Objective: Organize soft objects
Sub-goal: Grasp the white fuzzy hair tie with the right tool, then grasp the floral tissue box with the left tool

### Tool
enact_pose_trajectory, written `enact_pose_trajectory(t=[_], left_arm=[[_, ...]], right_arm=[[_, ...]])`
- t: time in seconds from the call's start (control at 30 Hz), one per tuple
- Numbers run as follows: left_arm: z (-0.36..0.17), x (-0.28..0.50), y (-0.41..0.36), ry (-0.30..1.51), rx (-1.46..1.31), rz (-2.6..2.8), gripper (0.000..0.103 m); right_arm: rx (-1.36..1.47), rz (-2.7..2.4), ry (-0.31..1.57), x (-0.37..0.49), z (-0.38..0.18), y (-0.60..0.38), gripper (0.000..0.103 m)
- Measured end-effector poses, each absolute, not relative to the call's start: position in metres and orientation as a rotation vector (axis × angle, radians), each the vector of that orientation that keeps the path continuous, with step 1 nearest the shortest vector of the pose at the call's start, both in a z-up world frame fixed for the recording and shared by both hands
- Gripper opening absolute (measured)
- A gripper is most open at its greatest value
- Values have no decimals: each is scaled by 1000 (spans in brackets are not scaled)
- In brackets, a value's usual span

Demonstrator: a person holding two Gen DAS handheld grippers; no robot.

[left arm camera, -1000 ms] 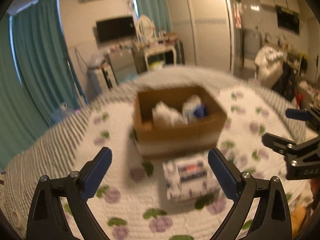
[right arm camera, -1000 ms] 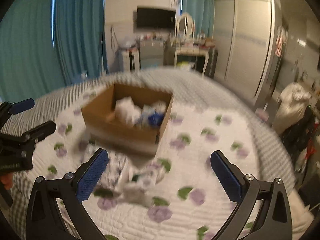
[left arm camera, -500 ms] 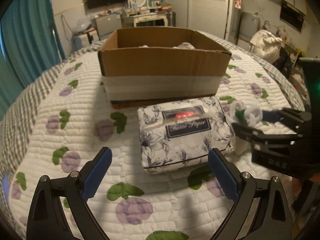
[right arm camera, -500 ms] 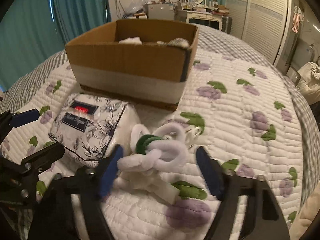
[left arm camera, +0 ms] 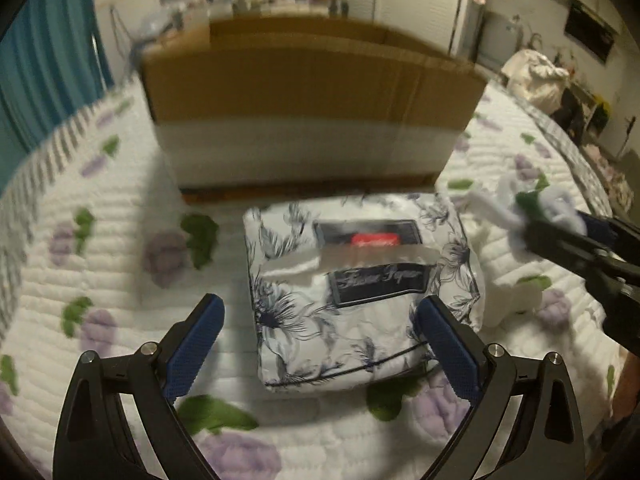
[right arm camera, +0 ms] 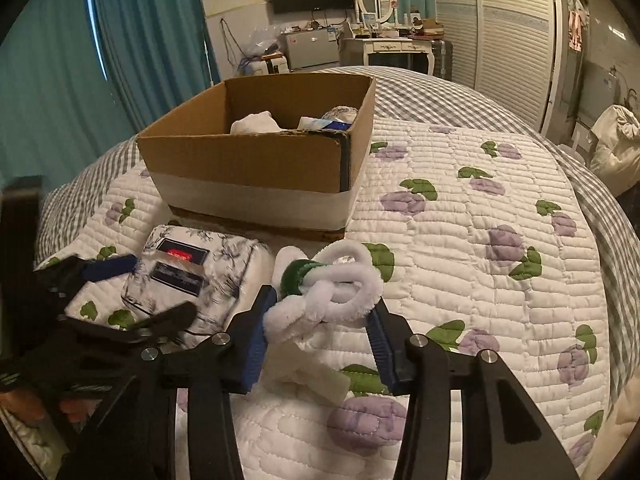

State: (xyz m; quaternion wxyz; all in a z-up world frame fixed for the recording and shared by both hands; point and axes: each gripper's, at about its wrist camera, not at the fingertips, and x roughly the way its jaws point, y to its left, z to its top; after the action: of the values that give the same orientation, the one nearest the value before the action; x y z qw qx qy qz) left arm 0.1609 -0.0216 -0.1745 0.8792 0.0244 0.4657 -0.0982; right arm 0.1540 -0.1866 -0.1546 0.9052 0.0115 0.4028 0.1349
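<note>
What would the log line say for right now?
left gripper: open over tissue pack | right gripper: shut on fluffy white toy | cardboard box: behind, already holding items

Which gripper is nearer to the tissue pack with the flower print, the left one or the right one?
Left. The left gripper has its open fingers on both sides of the tissue pack. The right gripper is beside the pack, closed on the white and green fluffy toy.

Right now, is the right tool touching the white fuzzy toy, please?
Touching. The right wrist view shows the right tool with both blue pads pressed against the white fuzzy toy.
</note>
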Motion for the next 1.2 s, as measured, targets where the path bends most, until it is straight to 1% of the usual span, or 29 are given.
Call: enact_pose_trajectory(t=[0.13, 0.2, 0.23, 0.27, 0.3, 0.33, 0.37, 0.47, 0.57, 0.73, 0.93, 1.2], left_arm=[[-186, 163, -16, 983, -33, -228, 101], [-184, 160, -16, 981, -45, -234, 97], [-181, 157, -17, 975, -42, -249, 84], [-176, 153, -20, 966, -31, -272, 77], [-172, 149, -24, 949, 3, -271, 75], [-169, 146, -27, 938, 31, -276, 65], [-164, 141, -30, 917, 62, -274, 58], [-147, 133, -28, 880, 62, -286, 47], [-131, 126, -20, 846, 48, -288, 44], [-101, 114, -9, 797, 23, -301, 44], [-53, 99, -1, 703, 32, -281, 44], [-3, 123, 22, 602, 16, -253, 44]], right_arm=[[28, 280, 841, 154, -158, -186, 45], [26, 278, 841, 153, -159, -186, 45], [27, 277, 840, 152, -158, -186, 45], [27, 276, 838, 152, -158, -186, 45], [25, 275, 837, 151, -156, -186, 45], [23, 273, 837, 150, -155, -185, 45], [20, 270, 835, 150, -154, -186, 45], [16, 257, 823, 147, -145, -187, 45], [14, 245, 800, 140, -130, -186, 45], [26, 243, 754, 126, -104, -184, 45], [33, 272, 674, 108, -59, -177, 45], [18, 291, 556, 126, 3, -163, 45]])
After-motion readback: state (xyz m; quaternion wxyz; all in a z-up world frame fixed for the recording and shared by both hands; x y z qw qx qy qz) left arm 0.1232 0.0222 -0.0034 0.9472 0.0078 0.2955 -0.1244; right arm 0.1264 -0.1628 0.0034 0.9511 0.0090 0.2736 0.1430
